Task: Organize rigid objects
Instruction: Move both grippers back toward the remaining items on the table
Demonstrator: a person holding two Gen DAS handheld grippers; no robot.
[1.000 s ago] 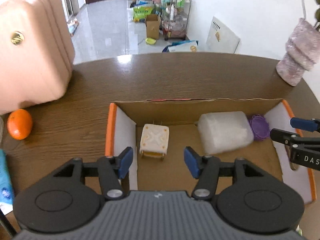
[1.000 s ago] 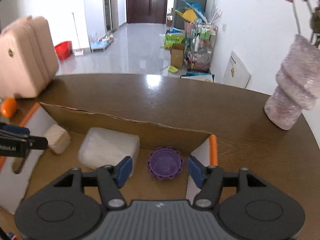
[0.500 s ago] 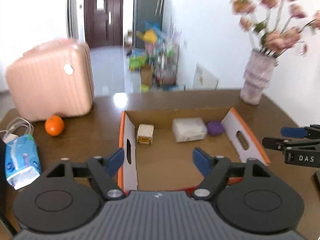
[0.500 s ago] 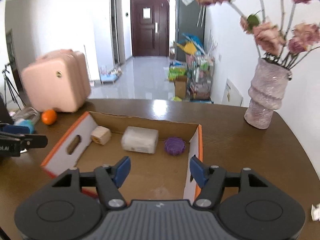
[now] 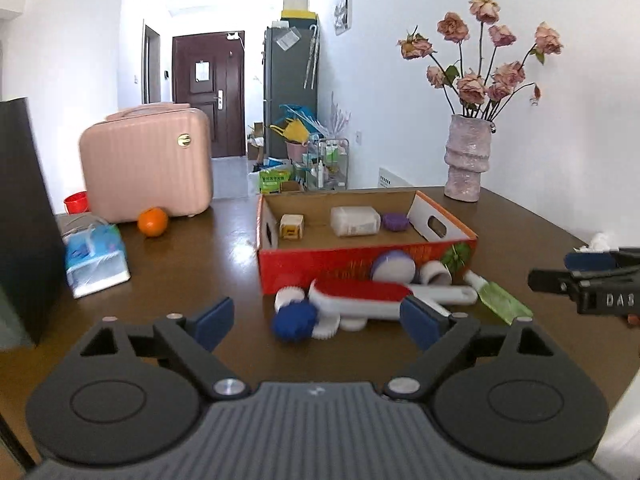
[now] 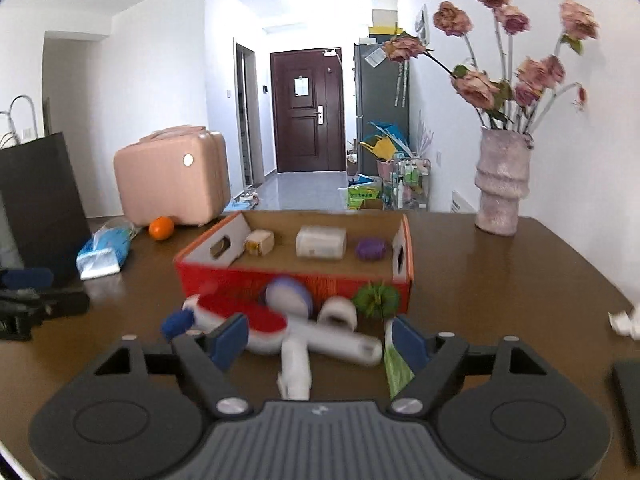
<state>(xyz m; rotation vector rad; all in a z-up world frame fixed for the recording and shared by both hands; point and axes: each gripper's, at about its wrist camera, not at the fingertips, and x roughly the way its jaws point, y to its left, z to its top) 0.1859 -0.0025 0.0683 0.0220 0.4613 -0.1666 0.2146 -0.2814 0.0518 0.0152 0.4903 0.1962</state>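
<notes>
Two wrist views from the table's (image 5: 192, 264) near side, both facing the cardboard box (image 5: 360, 264) (image 6: 288, 276).

The left gripper (image 5: 316, 320) has a dark grey ribbed body, with two black arms that widen into round housings bearing raised discs. A silver screw sits at each arm's inner pivot and a smaller one further out. Its fingers end in blue pads (image 5: 212, 318), and triangular cut-outs pierce the black arms. The right gripper (image 6: 320, 338) is built alike: ribbed grey centre with a small white mark, black arms, silver screws, blue pads (image 6: 230, 340). Seen from the left wrist, it carries white letters "DAS" on its black side.
</notes>
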